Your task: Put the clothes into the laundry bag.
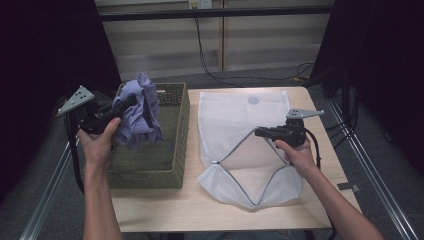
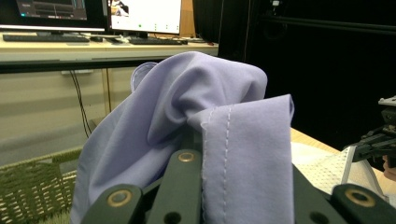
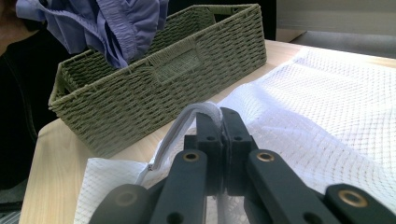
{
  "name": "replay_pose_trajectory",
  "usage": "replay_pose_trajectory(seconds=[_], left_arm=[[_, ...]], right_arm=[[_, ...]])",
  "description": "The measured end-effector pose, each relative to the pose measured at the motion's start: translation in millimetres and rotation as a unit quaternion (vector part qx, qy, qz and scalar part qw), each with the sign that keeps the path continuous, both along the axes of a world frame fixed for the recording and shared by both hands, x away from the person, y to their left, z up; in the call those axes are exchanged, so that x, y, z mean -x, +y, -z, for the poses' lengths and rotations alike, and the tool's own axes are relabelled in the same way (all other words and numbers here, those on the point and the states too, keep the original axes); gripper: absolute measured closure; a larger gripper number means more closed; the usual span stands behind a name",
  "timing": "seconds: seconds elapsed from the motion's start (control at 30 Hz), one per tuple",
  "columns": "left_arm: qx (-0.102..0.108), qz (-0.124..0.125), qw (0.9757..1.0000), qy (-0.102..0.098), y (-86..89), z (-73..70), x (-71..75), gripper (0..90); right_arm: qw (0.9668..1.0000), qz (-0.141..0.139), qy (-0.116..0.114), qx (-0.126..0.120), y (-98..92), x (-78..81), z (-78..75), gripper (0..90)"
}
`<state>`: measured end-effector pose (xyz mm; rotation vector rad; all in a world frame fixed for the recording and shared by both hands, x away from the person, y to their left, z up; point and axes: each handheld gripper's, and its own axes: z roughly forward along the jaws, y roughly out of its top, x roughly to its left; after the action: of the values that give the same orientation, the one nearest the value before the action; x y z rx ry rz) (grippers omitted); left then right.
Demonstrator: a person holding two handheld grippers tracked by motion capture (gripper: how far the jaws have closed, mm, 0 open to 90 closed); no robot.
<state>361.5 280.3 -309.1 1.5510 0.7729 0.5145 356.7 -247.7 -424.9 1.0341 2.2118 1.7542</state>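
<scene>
At upper left of the high view my left gripper (image 1: 131, 101) has its jaws clamped on the lilac garment (image 1: 141, 111), which hangs above the green woven basket (image 1: 150, 167). Right of centre, my right gripper (image 1: 260, 132) is closed on the zipper edge of the white mesh bag (image 1: 235, 120), lying open-mouthed on the table (image 1: 165, 207).

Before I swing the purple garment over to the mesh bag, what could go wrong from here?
1. The purple garment hangs low from the left gripper, with its folds draped into the woven basket; a sideways move could snag it on the rim.
2. The right gripper pinches just the zipper edge of the white mesh bag. If that edge slips, the opening may collapse.
3. The opening looks narrow for the bunched cloth, so part may land outside.
</scene>
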Motion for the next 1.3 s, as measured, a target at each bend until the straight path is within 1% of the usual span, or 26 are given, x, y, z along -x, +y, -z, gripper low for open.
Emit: replay_pose_trajectory(seconds=[0.1,0.13,0.17,0.2,0.23,0.27,0.4,0.43,0.5,0.57,0.6,0.63,0.67,0.77,0.87,0.9,1.03,1.07,1.13,1.2,1.23,1.27,1.3], left_arm=[[0.0,-0.001,1.0,-0.008,-0.5,-4.5,3.2,85.2],[0.003,-0.001,0.9999,-0.012,-1.2,-7.0,5.1,85.2],[-0.003,0.002,0.9999,-0.016,-0.1,-9.3,6.5,85.2],[0.002,-0.002,0.9998,-0.019,-0.9,-11.4,8.3,85.2],[0.006,0.0,0.9997,-0.023,-1.3,-14.0,10.4,85.2],[0.002,0.001,0.9997,-0.024,-0.7,-15.9,11.6,85.2],[0.01,0.005,0.9992,-0.038,-2.7,-22.7,17.1,85.2],[0.004,0.005,0.9992,-0.039,-2.8,-24.0,18.1,85.2],[0.005,0.009,0.9989,-0.045,-4.3,-26.4,19.9,85.2],[0.008,0.014,0.9984,-0.055,-7.7,-31.7,23.5,85.2],[0.008,0.014,0.9984,-0.055,-7.7,-31.7,23.5,85.2],[0.007,0.014,0.9981,-0.059,-8.9,-34.7,25.7,85.2],[0.013,0.013,0.998,-0.06,-10.5,-36.5,27.4,85.2],[0.008,0.024,0.997,-0.073,-12.7,-44.4,33.6,85.2],[0.01,0.031,0.9962,-0.08,-14.1,-49.5,37.8,85.2],[0.007,0.033,0.9958,-0.085,-14.5,-52.7,40.5,85.2],[0.012,0.036,0.9952,-0.09,-16.9,-57.1,45.1,85.2],[0.006,0.04,0.9946,-0.096,-18.4,-60.9,48.5,85.1],[0.009,0.043,0.9941,-0.099,-19.8,-62.7,50.4,85.2],[0.019,0.051,0.9932,-0.103,-23.2,-66.0,54.2,85.1],[0.01,0.052,0.9929,-0.106,-24.3,-68.0,55.9,85.2],[0.013,0.053,0.9927,-0.107,-26.6,-69.7,57.7,85.1],[0.009,0.057,0.9923,-0.11,-28.0,-71.2,59.3,85.1]], right_arm=[[1.0,-0.001,-0.002,0.0,-0.3,-0.1,0.2,88.6],[1.0,-0.001,-0.002,0.0,-0.4,-0.1,0.1,88.5],[1.0,0.0,-0.003,0.0,-0.4,-0.1,0.0,88.6],[1.0,0.0,-0.003,0.0,-0.5,-0.1,-0.2,88.6],[1.0,0.001,-0.002,0.0,-0.7,0.1,-0.4,88.6],[1.0,0.001,-0.002,0.0,-0.8,0.1,-0.4,88.6],[1.0,0.001,-0.001,-0.001,-1.1,0.2,-0.7,88.6],[1.0,0.001,-0.002,-0.001,-1.1,0.1,-0.7,88.6],[1.0,0.0,-0.002,-0.001,-1.1,0.2,-0.9,88.6],[1.0,0.001,-0.001,-0.002,-1.2,0.5,-1.2,88.6],[1.0,0.001,-0.001,-0.002,-1.2,0.5,-1.2,88.6],[1.0,0.0,-0.002,-0.002,-1.4,0.3,-1.1,88.6],[1.0,0.001,-0.002,-0.002,-1.4,0.3,-1.0,88.6],[1.0,0.001,-0.003,-0.001,-1.0,0.3,-1.0,88.6],[1.0,0.001,-0.004,-0.001,-0.9,0.6,-1.1,88.6],[1.0,0.001,-0.002,-0.002,-0.9,1.0,-1.4,88.6],[1.0,0.0,-0.005,-0.002,-1.6,0.8,-1.6,88.6],[1.0,0.0,-0.005,-0.002,-1.6,0.8,-1.5,88.6],[1.0,0.001,-0.003,-0.002,-1.2,1.0,-1.5,88.6],[1.0,0.0,-0.003,-0.002,-1.1,0.9,-1.4,88.6],[1.0,0.0,-0.003,-0.002,-0.8,0.9,-1.4,88.6],[1.0,0.0,-0.003,-0.002,-0.7,1.0,-1.4,88.6],[1.0,0.0,-0.003,-0.002,-0.7,1.1,-1.4,88.6]])
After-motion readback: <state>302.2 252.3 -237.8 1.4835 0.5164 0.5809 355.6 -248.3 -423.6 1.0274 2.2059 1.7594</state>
